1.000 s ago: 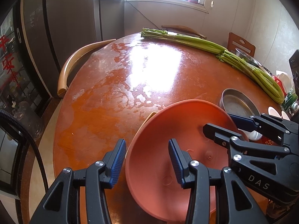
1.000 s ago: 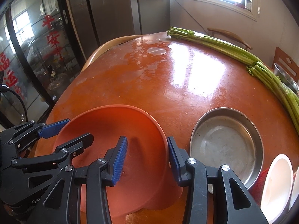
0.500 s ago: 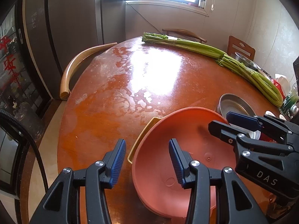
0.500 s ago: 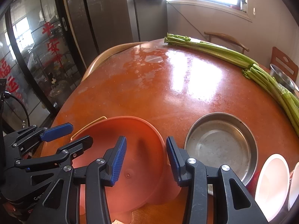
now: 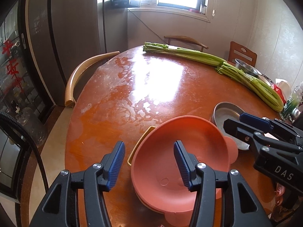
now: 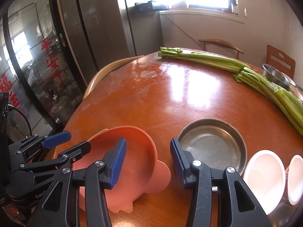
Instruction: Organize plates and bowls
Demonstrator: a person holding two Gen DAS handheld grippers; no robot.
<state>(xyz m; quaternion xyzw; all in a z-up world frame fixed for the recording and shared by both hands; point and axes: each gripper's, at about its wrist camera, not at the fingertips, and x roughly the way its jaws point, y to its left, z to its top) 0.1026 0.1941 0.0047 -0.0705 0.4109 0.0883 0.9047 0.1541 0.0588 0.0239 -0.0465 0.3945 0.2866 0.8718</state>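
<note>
1. the pink plate (image 5: 170, 151) now lies flat on top of a yellow plate (image 5: 139, 141), near the table (image 5: 151, 85) edge closest to you. a second ago it was tilted up between your two grippers; now only a sliver of yellow rim shows out from under it, on the side away from the steel pan (image 6: 212, 141).
2. your left gripper (image 5: 149, 162) is spreading its jaws as it lifts. the pink plate's near rim sits in the gap between them, but the pads are clear of it and pinch nothing.
3. your right gripper (image 6: 147, 162) is doing the same: jaws widening, with the plate's ear-shaped tab (image 6: 161, 177) below the gap and no pad pressing on it. a second ago both grippers were narrower and closer to the plate.
4. what this means: the pink plate looks released and stacked, so that one placement seems done.
5. measured from the pink plate, the steel pan sits just beside it on your right-gripper side, with the tab close to its rim. two white bowls (image 6: 265, 177) lie beyond the pan, farther out on that side.
6. celery (image 5: 208, 58) runs along the far side of the table, well apart from the pink plate, and a small steel bowl (image 6: 276, 75) sits beyond it.
7. judging by the layout, the pan and white bowls are what is left to sort. check first that the pink plate sits settled on the yellow one.
</note>
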